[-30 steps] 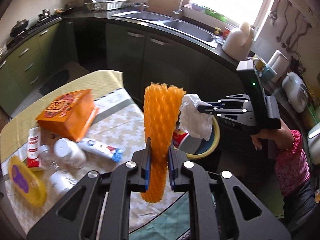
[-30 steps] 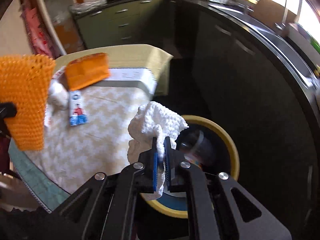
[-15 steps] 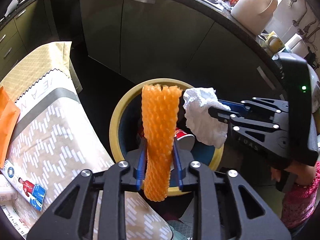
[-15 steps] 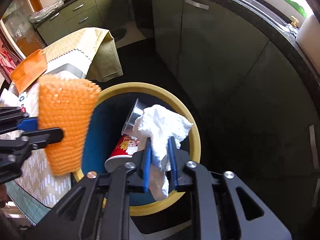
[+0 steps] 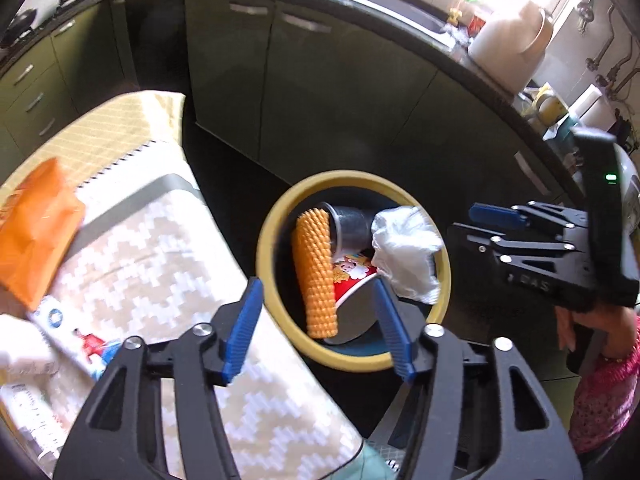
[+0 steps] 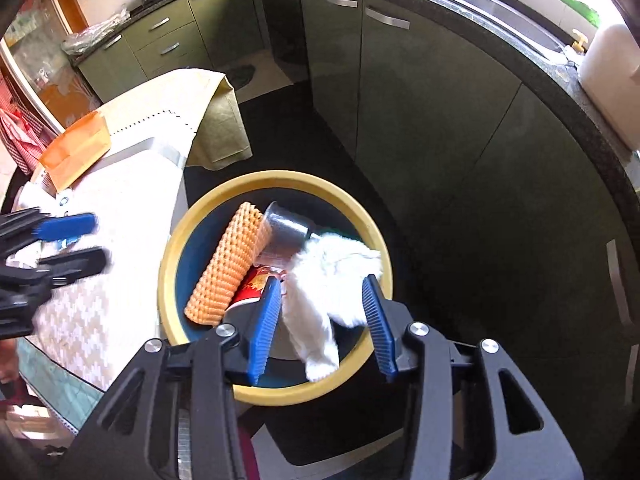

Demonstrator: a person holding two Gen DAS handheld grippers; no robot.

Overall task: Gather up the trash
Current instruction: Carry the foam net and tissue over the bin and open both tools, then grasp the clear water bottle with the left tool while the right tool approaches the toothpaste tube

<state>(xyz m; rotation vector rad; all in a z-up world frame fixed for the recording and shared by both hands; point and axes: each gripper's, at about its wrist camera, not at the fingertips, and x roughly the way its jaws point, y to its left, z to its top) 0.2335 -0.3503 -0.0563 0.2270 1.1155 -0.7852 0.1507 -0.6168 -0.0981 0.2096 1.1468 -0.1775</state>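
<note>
A yellow-rimmed blue bin (image 5: 268,236) (image 6: 168,256) stands on the floor beside the table. An orange foam net (image 5: 316,272) (image 6: 226,270) and a white crumpled tissue (image 5: 408,252) (image 6: 324,284) are dropping into it, onto a red paper cup (image 5: 354,274) (image 6: 254,282) and a clear cup (image 5: 352,226) (image 6: 286,234). My left gripper (image 5: 316,320) hangs above the bin with its jaws opening; nothing touches its pads. My right gripper (image 6: 320,320) (image 5: 500,232) is over the bin too, jaws opening, the tissue loose between them.
The table (image 5: 160,272) (image 6: 132,200) with a patterned cloth lies to the left and bears an orange bag (image 5: 36,228) (image 6: 76,152), a toothpaste tube (image 5: 76,340) and bottles. Green cabinets (image 5: 320,92) and a dark counter with a white jug (image 5: 512,44) curve behind.
Both grippers came over the bin and down, then opened. The orange net left my left gripper and the tissue left my right one; both are falling into the bin.
</note>
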